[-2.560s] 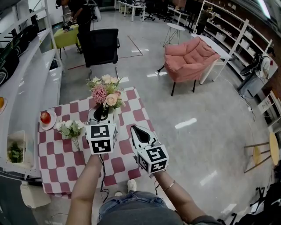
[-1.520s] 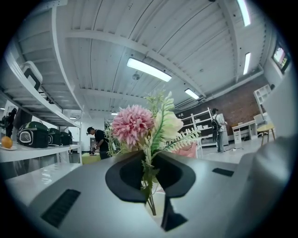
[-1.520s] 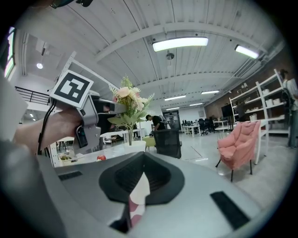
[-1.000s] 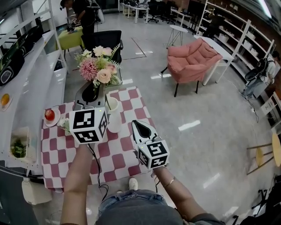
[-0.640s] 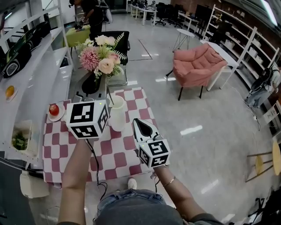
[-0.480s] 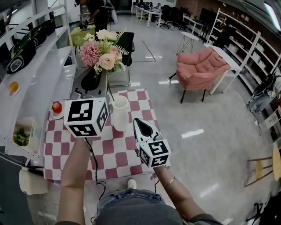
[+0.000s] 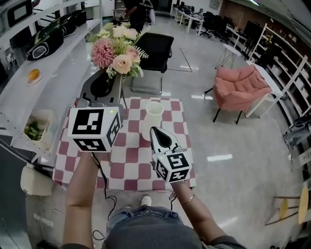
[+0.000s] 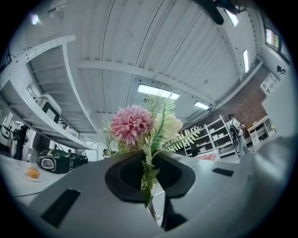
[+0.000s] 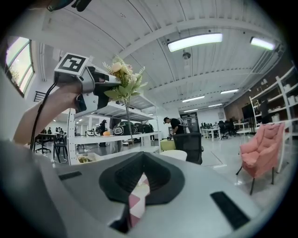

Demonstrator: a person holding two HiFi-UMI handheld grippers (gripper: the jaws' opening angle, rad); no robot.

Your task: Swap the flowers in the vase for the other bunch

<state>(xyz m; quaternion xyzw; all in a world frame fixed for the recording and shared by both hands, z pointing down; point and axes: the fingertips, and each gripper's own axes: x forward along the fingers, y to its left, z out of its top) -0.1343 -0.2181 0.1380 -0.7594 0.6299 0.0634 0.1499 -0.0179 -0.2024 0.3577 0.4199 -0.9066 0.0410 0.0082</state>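
Note:
A bouquet of pink and cream flowers [image 7: 116, 48] hangs in the air, clear of the table. My left gripper [image 7: 111, 74] is shut on its stems. In the left gripper view the flowers [image 8: 132, 125] rise straight above the closed jaws, stems pinched between them. The white vase [image 7: 154, 116] stands with nothing in it on the checked table [image 7: 131, 160], its rim [image 9: 174, 153] just beyond my right gripper [image 7: 155, 130]. That gripper is shut, holds nothing, and points at the vase. The right gripper view also shows the left gripper [image 9: 100, 86] with the bouquet [image 9: 123, 74] high at the left. The other bunch is hidden.
A white shelf unit runs along the left with an orange [image 7: 33, 74], a black radio [image 7: 43, 46] and a bin of greens [image 7: 34, 131]. A black chair [image 7: 154, 51] stands behind the table. A pink armchair [image 7: 240, 87] sits to the right, and a person [image 7: 136, 7] stands far back.
The left gripper has lifted the bouquet out of the vase and carried it up and away to the left. The vase stays on the table. The right gripper has shifted slightly.

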